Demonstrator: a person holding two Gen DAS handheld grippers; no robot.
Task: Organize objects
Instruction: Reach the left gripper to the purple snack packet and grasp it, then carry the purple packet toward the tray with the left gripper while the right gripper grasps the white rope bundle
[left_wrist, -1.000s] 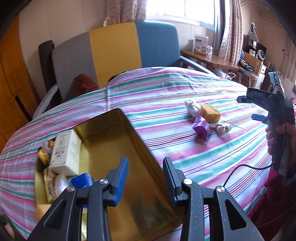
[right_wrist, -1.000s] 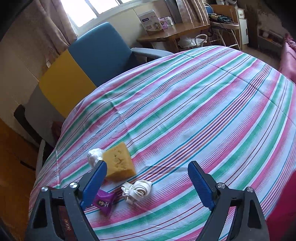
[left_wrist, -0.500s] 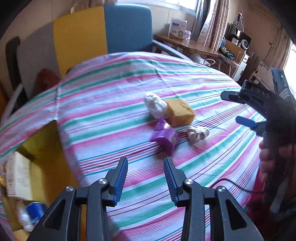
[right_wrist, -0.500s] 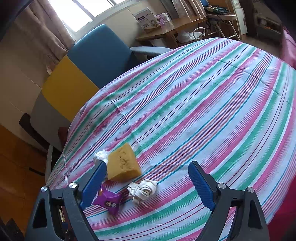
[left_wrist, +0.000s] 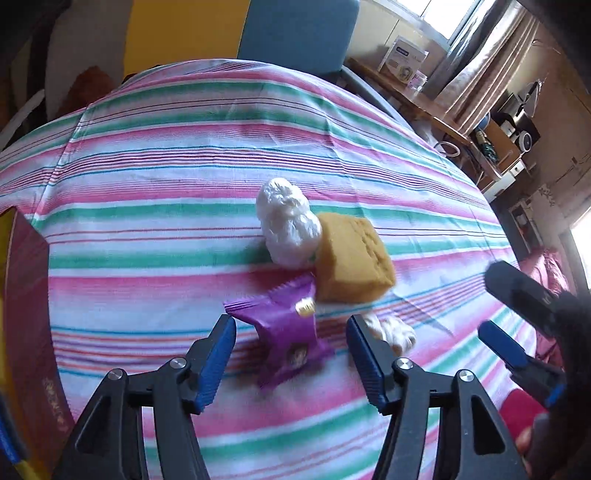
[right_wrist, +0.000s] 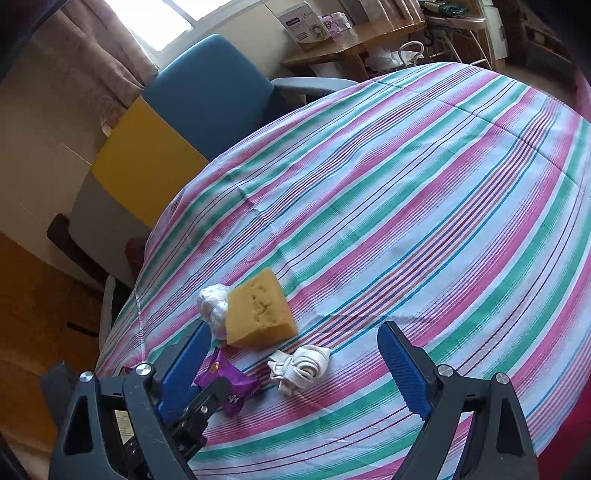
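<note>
My round tabletop under its pink, green and white striped cloth (left_wrist: 155, 206) carries a small cluster: a yellow-brown sponge block (left_wrist: 351, 262), a knotted white plastic bag (left_wrist: 286, 225) touching it, a purple foil snack packet (left_wrist: 286, 336) whose print I cannot read, and a coiled white cable (right_wrist: 301, 365). My left tool (left_wrist: 290, 354) hovers wide, straddling the packet. My right tool (right_wrist: 291, 369) hangs wide over the cable, holding nothing.

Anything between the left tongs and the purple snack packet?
No: in the left wrist view the purple foil snack packet sits right in front of the open left tongs, only striped tablecloth around.
</note>
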